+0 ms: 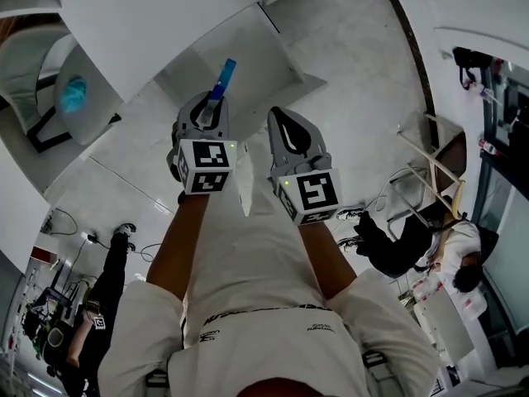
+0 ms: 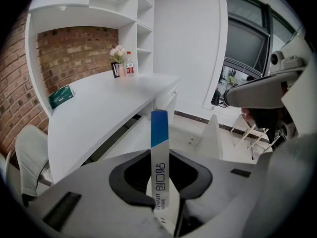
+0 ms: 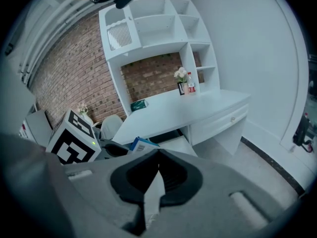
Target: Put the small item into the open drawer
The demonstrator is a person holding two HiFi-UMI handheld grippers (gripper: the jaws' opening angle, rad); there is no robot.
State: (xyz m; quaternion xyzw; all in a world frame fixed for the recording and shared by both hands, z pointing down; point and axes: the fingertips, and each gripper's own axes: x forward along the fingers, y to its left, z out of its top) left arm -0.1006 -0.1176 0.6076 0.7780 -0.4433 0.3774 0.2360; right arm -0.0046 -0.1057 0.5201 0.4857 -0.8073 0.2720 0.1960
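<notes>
Blue-and-white and slim, the small box (image 2: 159, 148) stands upright, pinched at its lower end by the left gripper (image 2: 161, 192), blue tip pointing away. It's held in the air on the near side of the open drawer (image 1: 264, 64), which juts out from under the white desk (image 2: 99, 113). The right gripper (image 3: 157, 155) sits just to its right, jaws pressed together on nothing. At the far end of the desk are a green packet (image 2: 61, 96), flowers (image 2: 118, 52) and a bottle (image 2: 130, 63).
</notes>
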